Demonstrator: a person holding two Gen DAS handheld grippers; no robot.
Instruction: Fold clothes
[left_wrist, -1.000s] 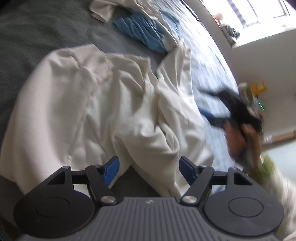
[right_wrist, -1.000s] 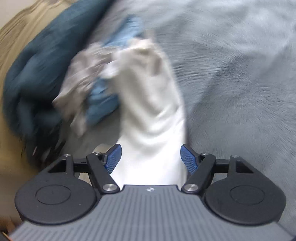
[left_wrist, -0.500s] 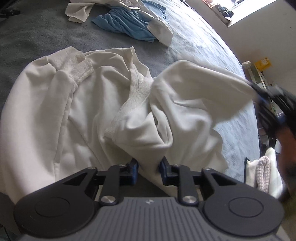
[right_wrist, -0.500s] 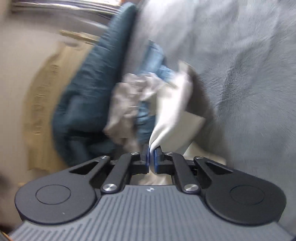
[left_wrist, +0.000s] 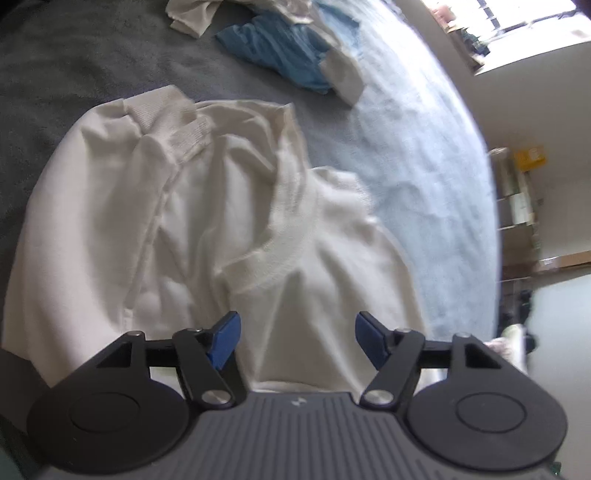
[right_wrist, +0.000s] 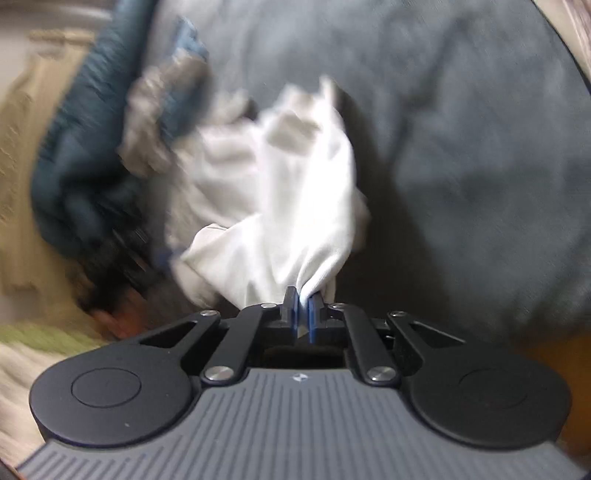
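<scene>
- Left wrist view: left claw (left_wrist: 297, 341), blue-padded fingers (left_wrist: 224, 340) spread wide apart, nothing between them; it hangs over the near edge of the white sweatshirt (left_wrist: 207, 236)
- White sweatshirt: lies rumpled on the bed (left_wrist: 417, 173), ribbed neckband (left_wrist: 280, 254) showing near the middle, ribbed cuffs (left_wrist: 173, 122) bunched at the far left of the garment
- Bed: grey-blue cover, dark on the left, brightly lit on the right
- Blue garment (left_wrist: 280, 55): crumpled, far side of the bed, well apart from the sweatshirt; a pale cloth (left_wrist: 192, 14) just beside it on the left, a white ribbed piece (left_wrist: 341, 75) touching its right end
- Window (left_wrist: 517, 22): far right, overexposed; shelving with a yellow box (left_wrist: 532, 158) along the right wall
- Right wrist view: right claw (right_wrist: 303, 314), fingers pressed together and pinching a fold of white cloth (right_wrist: 273, 206), which bunches out ahead of the fingertips; picture heavily blurred
- White cloth: whether it is part of the sweatshirt cannot be told from this view
- Dark teal blanket (right_wrist: 85, 147): heaped to the left of the white cloth; a grey and blue bundle (right_wrist: 166, 110), blurred, between the two
- Grey bed cover (right_wrist: 461, 147): fills the right and far part of this view
</scene>
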